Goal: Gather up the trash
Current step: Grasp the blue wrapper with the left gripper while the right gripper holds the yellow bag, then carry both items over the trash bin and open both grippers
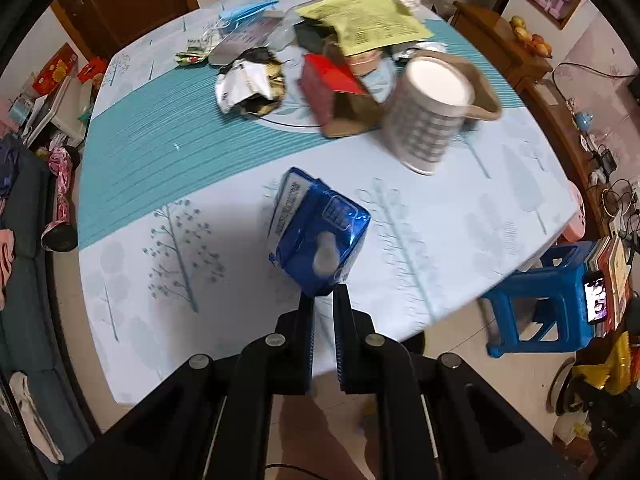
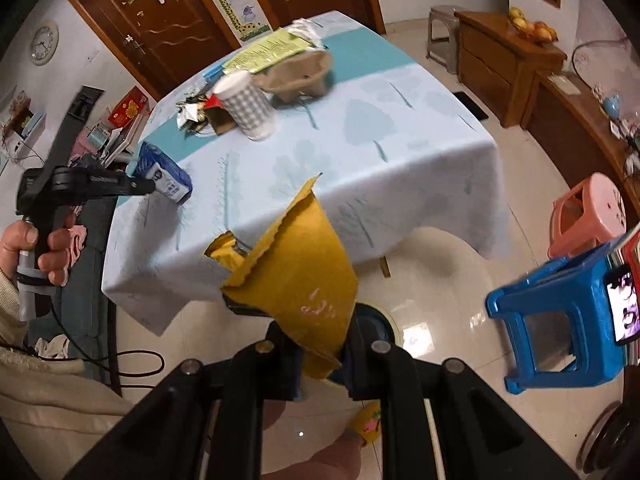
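Observation:
My left gripper (image 1: 323,294) is shut on the lower corner of a shiny blue wrapper (image 1: 316,228), which hangs lifted over the near part of the table (image 1: 460,216). From the right wrist view the same blue wrapper (image 2: 164,174) shows at the left gripper's tip, beside the table's left edge. My right gripper (image 2: 320,344) is shut on a crumpled yellow padded envelope (image 2: 296,280), held off the table over the floor. More trash lies at the table's far side: a crumpled silver wrapper (image 1: 250,82), a red box (image 1: 334,88), a yellow sheet (image 1: 368,20), a checked paper cup (image 1: 430,114).
A blue plastic stool (image 2: 560,312) with a phone on it stands on the tiled floor at the right, with a pink stool (image 2: 588,212) behind it. A person's hand (image 2: 48,248) holds the left gripper's handle. A dark sofa (image 1: 28,240) flanks the table's left side.

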{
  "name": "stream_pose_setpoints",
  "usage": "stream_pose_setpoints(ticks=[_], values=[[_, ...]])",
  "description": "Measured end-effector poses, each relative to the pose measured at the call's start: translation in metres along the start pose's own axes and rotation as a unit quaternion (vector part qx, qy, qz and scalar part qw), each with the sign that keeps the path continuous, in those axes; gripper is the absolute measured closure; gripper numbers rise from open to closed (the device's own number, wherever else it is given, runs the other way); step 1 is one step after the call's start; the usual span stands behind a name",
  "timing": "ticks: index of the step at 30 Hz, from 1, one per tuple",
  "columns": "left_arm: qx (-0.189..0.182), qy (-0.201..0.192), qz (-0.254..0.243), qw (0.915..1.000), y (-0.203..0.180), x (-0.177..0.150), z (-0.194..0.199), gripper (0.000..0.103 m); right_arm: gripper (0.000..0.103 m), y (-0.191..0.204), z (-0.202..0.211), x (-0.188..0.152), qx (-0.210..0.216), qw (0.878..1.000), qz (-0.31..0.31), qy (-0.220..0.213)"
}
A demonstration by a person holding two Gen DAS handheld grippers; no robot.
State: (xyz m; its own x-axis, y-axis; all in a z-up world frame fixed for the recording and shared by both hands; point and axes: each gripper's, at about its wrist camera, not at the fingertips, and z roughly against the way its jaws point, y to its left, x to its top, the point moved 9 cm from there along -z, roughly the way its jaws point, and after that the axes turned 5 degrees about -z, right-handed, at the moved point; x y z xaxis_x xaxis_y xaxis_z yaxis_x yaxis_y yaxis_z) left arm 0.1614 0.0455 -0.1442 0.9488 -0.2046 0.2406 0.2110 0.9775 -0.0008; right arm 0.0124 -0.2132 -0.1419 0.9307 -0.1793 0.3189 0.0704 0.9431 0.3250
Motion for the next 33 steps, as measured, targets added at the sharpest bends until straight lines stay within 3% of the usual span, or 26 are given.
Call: stream_pose_setpoints(ticks=[5, 10, 12, 20, 27, 33], values=[[0.016, -0.014, 0.011, 0.9997, -0.016, -0.007, 0.005, 0.097, 0.088, -0.02, 0.002, -0.016, 0.012, 1.0, 0.006, 0.017], [0.005, -0.017, 0.01, 0.9998, -0.035, -0.018, 0.015, 0.098, 0.088, -0.027, 0.002, -0.029, 0.023, 0.999, 0.012, 0.025], [-0.005, -0.016, 0.001, 0.9999, -0.048, -0.024, 0.021, 0.103, 0.088, -0.029, 0.001, -0.035, 0.027, 0.999, 0.011, 0.028], [-0.055, -0.02, -0.074, 0.9955, -0.126, -0.051, 0.035, 0.103, 0.088, -0.039, -0.022, -0.054, 0.046, 0.997, -0.02, 0.05], [-0.098, 0.014, -0.16, 0.9822, -0.183, -0.099, -0.024, 0.103, 0.088, -0.051, -0.089, -0.066, 0.031, 0.994, -0.071, 0.077], [-0.1, 0.011, -0.185, 0.9776, -0.178, -0.14, -0.092, 0.103, 0.088, -0.06, -0.169, -0.099, 0.024, 0.989, -0.092, 0.112]])
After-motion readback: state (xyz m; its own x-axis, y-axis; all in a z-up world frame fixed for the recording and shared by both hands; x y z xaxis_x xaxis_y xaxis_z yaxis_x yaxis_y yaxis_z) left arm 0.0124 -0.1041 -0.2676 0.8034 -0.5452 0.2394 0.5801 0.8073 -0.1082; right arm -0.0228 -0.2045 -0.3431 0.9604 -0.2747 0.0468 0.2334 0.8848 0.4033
